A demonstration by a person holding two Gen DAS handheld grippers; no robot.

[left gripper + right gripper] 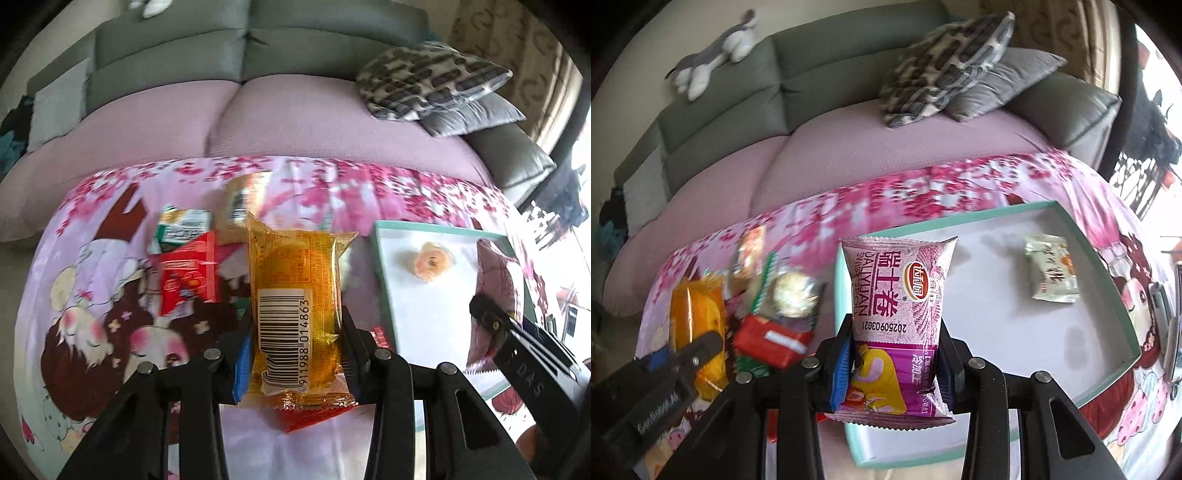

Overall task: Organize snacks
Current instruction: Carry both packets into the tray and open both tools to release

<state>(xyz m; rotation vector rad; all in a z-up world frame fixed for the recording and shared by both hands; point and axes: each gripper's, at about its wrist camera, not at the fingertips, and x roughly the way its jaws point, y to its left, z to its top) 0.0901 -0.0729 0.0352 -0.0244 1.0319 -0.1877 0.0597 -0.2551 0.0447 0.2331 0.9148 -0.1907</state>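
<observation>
My left gripper (pixel 297 332) is shut on an orange snack packet (pixel 295 295) with a barcode, held above the table; it also shows in the right wrist view (pixel 698 317). My right gripper (pixel 895 354) is shut on a pink snack packet (pixel 897 295), held over the left edge of a shallow white tray with a teal rim (pixel 1067 218). The tray (pixel 391 280) holds one small packet, pale green in the right wrist view (pixel 1051 275) and a peach-coloured blur in the left wrist view (pixel 432 260). The right gripper also shows in the left wrist view (pixel 491 317).
A heap of loose snacks lies left of the tray: a red packet (pixel 188 280), a green-white packet (pixel 181 225), a tan packet (pixel 240 203), a round silvery one (pixel 794 295). The table has a pink floral cartoon cloth (pixel 92 295). A sofa with cushions (pixel 945 70) stands behind.
</observation>
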